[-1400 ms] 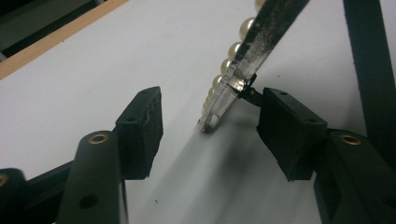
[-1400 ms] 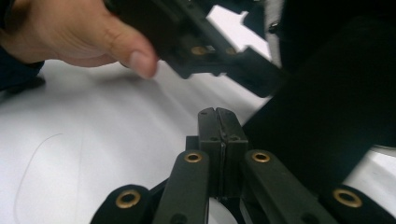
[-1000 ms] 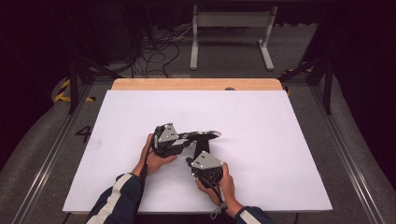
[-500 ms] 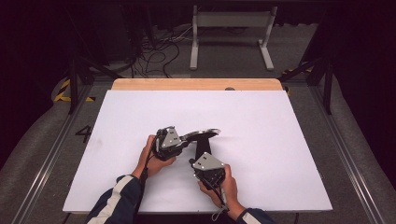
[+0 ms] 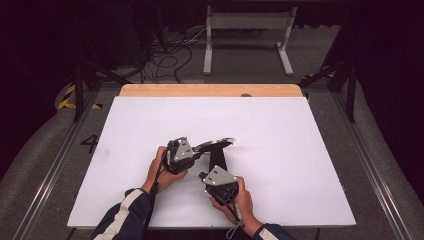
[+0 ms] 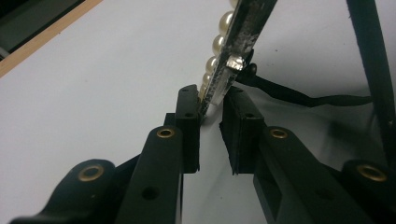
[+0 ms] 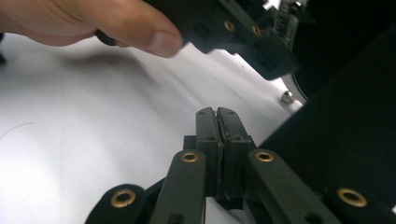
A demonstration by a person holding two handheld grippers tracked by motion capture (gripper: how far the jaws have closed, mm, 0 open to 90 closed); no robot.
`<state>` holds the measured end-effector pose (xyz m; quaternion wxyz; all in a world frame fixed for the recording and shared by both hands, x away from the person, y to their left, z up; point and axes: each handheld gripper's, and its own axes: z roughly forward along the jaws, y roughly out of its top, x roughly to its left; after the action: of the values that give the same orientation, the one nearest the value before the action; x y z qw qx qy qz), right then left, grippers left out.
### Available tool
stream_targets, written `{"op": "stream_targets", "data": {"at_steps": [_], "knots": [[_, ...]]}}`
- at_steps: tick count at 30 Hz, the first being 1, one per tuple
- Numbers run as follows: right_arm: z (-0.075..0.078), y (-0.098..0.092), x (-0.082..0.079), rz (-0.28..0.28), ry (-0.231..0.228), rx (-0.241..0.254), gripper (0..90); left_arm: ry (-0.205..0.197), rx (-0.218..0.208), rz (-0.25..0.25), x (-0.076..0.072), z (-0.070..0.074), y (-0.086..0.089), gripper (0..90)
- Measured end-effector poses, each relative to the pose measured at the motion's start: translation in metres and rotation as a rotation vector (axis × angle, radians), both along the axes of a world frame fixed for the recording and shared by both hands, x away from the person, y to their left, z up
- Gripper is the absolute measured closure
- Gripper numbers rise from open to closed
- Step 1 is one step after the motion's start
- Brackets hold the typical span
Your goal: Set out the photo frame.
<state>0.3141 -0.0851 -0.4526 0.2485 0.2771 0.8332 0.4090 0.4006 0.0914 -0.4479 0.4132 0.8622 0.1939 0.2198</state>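
Observation:
A curved silver strip edged with pearls (image 5: 216,144) is held just above the white table (image 5: 300,150). My left gripper (image 5: 199,150) is shut on one end of it. In the left gripper view the pearl strip (image 6: 236,42) rises from between the jaws of the left gripper (image 6: 211,109), and a thin black cord (image 6: 299,95) trails from it. A black piece (image 5: 220,161) hangs or lies under the strip. My right gripper (image 5: 205,176) sits just in front of it. In the right gripper view the right gripper (image 7: 217,112) is shut beside a black surface (image 7: 345,121), with nothing plain between the jaws.
Bare wooden edge (image 5: 210,90) runs along the table's far side. Metal rails (image 5: 372,170) flank the table. A white frame (image 5: 247,30) and cables (image 5: 170,50) lie on the floor beyond. The other hand (image 7: 116,23) and left gripper (image 7: 243,37) are close above the right jaws.

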Motion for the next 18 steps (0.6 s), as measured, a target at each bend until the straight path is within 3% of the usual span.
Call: {"op": "stream_targets", "data": {"at_steps": [18], "knots": [[-0.0031, -0.0016, 0.0005, -0.006, 0.021, -0.03, 89.1, -0.006, 0.031, 0.015, -0.0035, 0.0006, -0.0006, 78.1]]}}
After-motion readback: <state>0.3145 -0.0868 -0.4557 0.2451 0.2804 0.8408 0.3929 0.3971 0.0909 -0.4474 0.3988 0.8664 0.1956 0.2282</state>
